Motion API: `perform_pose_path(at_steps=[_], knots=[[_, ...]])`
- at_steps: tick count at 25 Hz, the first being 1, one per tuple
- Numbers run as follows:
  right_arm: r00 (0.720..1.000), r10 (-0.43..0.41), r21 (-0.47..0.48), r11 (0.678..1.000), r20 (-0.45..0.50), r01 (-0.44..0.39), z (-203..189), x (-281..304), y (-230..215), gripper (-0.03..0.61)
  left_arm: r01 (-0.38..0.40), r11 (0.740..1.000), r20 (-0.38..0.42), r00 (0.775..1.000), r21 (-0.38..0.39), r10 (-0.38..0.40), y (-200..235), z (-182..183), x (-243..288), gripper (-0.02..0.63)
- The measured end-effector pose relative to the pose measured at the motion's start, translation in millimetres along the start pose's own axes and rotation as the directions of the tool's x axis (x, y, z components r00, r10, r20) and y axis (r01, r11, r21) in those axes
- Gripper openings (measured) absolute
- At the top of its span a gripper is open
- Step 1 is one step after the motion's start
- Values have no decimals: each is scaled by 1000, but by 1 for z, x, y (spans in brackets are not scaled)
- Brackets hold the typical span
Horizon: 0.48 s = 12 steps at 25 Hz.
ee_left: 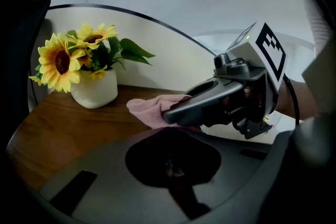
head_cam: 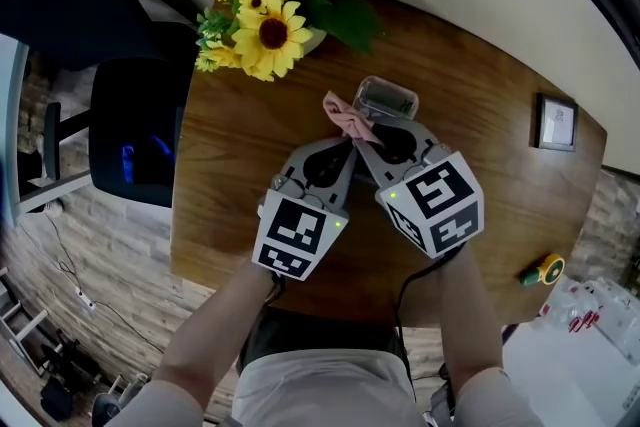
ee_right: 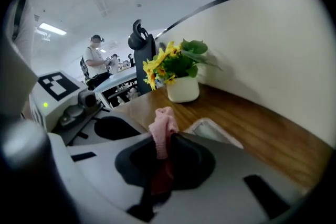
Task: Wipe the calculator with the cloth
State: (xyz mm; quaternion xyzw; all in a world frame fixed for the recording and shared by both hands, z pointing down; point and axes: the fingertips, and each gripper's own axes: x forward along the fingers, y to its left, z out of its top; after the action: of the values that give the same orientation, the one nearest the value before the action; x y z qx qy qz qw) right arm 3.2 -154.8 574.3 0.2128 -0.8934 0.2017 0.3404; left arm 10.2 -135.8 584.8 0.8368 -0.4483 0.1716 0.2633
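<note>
We see a wooden bench with a curved far edge against a pale wall. A dark chair stands off its left side. A sunflower bunch in a white pot sits at the bench's far edge.

Both tools are held side by side over the bench middle, their tips converging. The left tool has its jaws together, and its own view shows nothing clear between them. The right tool is clamped on the pink cloth. In the right gripper view the cloth sticks up out of the closed jaws. In the left gripper view the right tool's long dark jaw lies across the cloth.

The calculator lies flat on the bench just beyond the tool tips, between them and the flowers. The cloth bunch is at the calculator's near-left corner. We cannot tell if it presses on it. In the right gripper view the calculator shows just right of the cloth.

A small framed picture lies well apart at the bench's right side. A small yellow and green object sits near the right near edge.
</note>
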Motion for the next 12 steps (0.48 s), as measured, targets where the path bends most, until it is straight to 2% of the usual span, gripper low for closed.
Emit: perform_pose_path(at_steps=[7, 12], knots=[[996, -32, -22, 999, -82, 31, -29, -27, -14, 29, 8, 1000, -1, 1000, -7, -8, -1, 1, -1, 3], [989, -101, 32, 994, -106, 105, -47, -47, -35, 29, 9, 1000, -3, 1000, -7, -9, 0, 0, 0, 2]])
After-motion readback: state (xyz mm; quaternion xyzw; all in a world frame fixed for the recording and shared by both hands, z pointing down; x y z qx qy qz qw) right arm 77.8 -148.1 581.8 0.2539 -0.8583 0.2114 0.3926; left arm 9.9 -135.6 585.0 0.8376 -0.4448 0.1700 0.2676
